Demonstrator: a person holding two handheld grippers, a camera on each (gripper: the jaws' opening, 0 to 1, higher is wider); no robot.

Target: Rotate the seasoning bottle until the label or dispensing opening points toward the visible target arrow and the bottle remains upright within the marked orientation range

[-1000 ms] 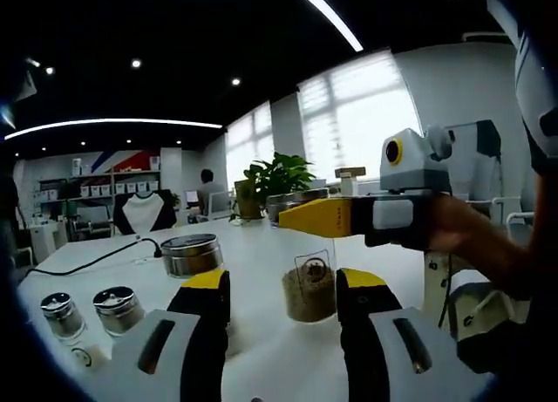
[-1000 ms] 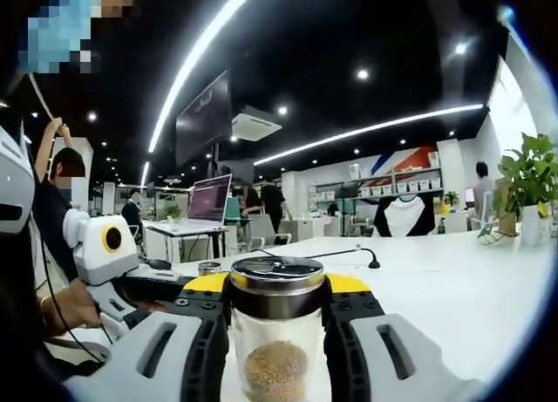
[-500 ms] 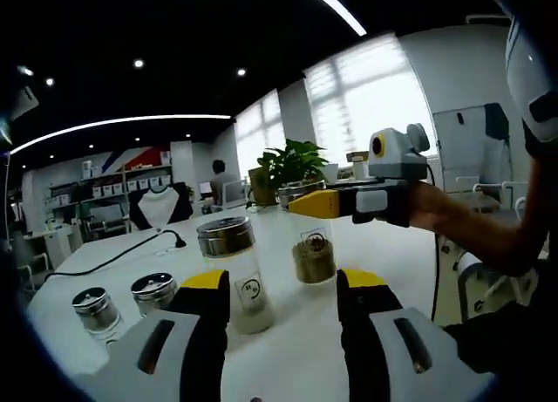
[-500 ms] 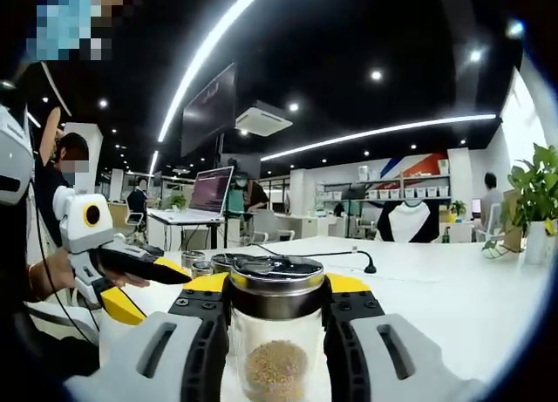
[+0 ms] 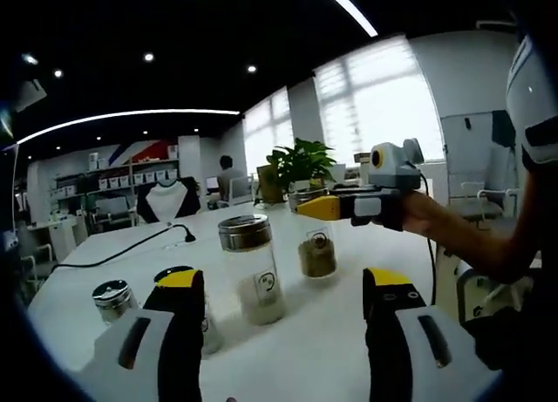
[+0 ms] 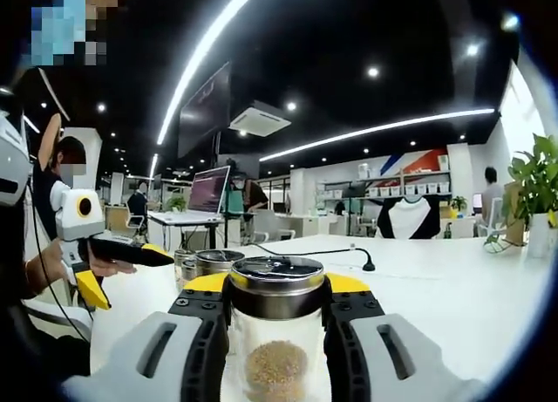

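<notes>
Holding the seasoning bottle [image 6: 277, 332] tight in the right gripper [image 6: 277, 308], fingers pinching its neck, on the white table [image 6: 453, 289]. Could tip or slip if turned too fast. No arrow to be seen, so hard to aim. Left gripper [image 5: 279, 293] with fingers spread wide, holding nothing. A taller jar [image 5: 251, 267] and small shakers [image 5: 113, 299] close by, easy to bump.

Both grippers, left gripper [image 5: 279, 332] and right gripper [image 6: 277, 332], have yellow-tipped black jaws on grey-white bodies.
</notes>
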